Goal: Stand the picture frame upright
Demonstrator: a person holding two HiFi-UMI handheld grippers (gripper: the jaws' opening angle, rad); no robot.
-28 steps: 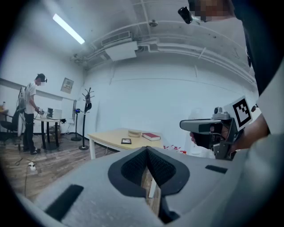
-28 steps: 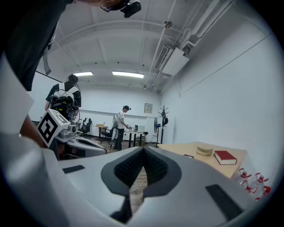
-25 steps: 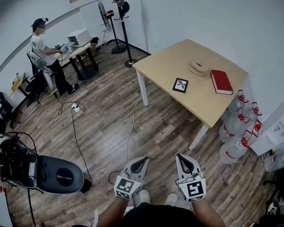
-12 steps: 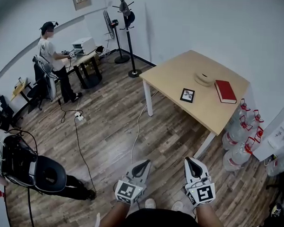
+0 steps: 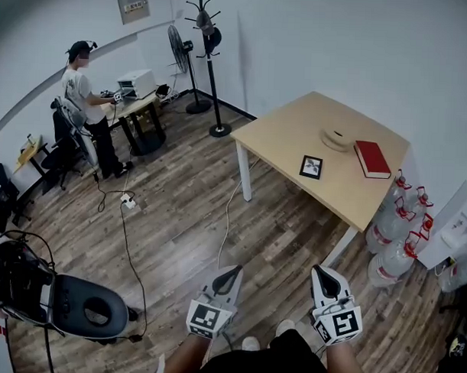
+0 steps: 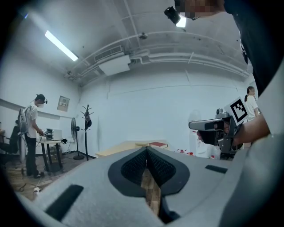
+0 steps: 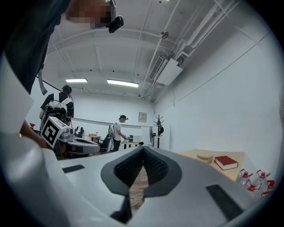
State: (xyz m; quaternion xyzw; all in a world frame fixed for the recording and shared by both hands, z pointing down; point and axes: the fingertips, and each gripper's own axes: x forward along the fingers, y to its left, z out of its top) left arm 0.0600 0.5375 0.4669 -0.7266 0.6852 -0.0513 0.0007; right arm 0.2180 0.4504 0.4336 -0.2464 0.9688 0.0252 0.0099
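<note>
Task not started. The picture frame lies flat on the worktop, near a red book and well apart from both tools. Left tool and right tool are closed tight, empty, over the floor. Against a second ago: tools held wider apart; frame untouched, lower in the head view.

My head camera is looking steeply down from far off. Both gripper cameras are looking level, sharing the table at upper right.

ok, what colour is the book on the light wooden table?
Red. The flat hardcover book shows best in the head view.
</note>
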